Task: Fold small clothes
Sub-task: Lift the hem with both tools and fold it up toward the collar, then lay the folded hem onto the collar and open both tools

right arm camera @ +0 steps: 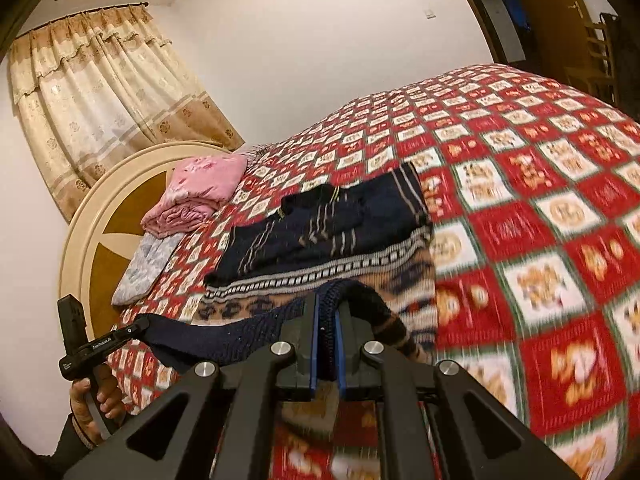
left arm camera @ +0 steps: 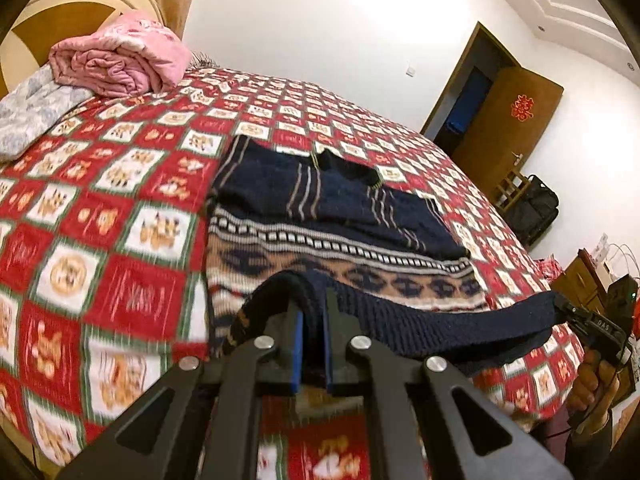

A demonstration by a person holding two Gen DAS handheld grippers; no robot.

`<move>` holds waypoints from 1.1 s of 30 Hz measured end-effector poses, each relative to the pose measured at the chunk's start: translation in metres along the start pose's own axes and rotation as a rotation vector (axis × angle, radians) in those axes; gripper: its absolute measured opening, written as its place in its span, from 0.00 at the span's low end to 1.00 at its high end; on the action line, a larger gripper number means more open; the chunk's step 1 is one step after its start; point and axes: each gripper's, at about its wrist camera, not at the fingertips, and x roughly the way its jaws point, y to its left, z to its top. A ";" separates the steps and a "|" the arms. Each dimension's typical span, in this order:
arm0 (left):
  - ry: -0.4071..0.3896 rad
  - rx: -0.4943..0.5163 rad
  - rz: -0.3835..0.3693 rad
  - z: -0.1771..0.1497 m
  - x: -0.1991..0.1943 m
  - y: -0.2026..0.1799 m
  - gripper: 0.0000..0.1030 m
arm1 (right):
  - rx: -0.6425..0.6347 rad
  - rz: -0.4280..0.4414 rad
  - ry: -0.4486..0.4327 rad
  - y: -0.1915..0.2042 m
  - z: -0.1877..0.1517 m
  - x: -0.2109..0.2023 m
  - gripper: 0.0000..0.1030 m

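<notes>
left gripper (left arm camera: 313, 320) and right gripper (right arm camera: 329, 320) each pinch sweater (left arm camera: 400, 276) hem.

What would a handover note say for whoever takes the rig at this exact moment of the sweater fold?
Left gripper: shut on the sweater's navy hem, at one corner.
Right gripper: shut on the same hem, other corner; the hem is lifted and hangs stretched between the two.
Sweater lies on the red patterned bedspread, both sleeves already folded across the body.
Done: sleeves in, hem gripped and raised.
Left: probably carry the hem up toward the collar, lay it down, release, smooth.
Pink quilt sits apart by the headboard.
</notes>
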 end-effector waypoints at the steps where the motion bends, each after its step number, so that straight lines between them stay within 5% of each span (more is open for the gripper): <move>1: -0.001 -0.002 -0.001 0.004 0.003 0.000 0.08 | 0.004 -0.001 0.001 -0.001 0.008 0.006 0.06; 20: 0.014 -0.044 0.027 0.111 0.100 0.018 0.08 | 0.021 -0.044 0.042 -0.016 0.116 0.128 0.06; 33: 0.092 -0.057 0.065 0.154 0.182 0.037 0.08 | 0.071 -0.057 0.142 -0.055 0.158 0.232 0.06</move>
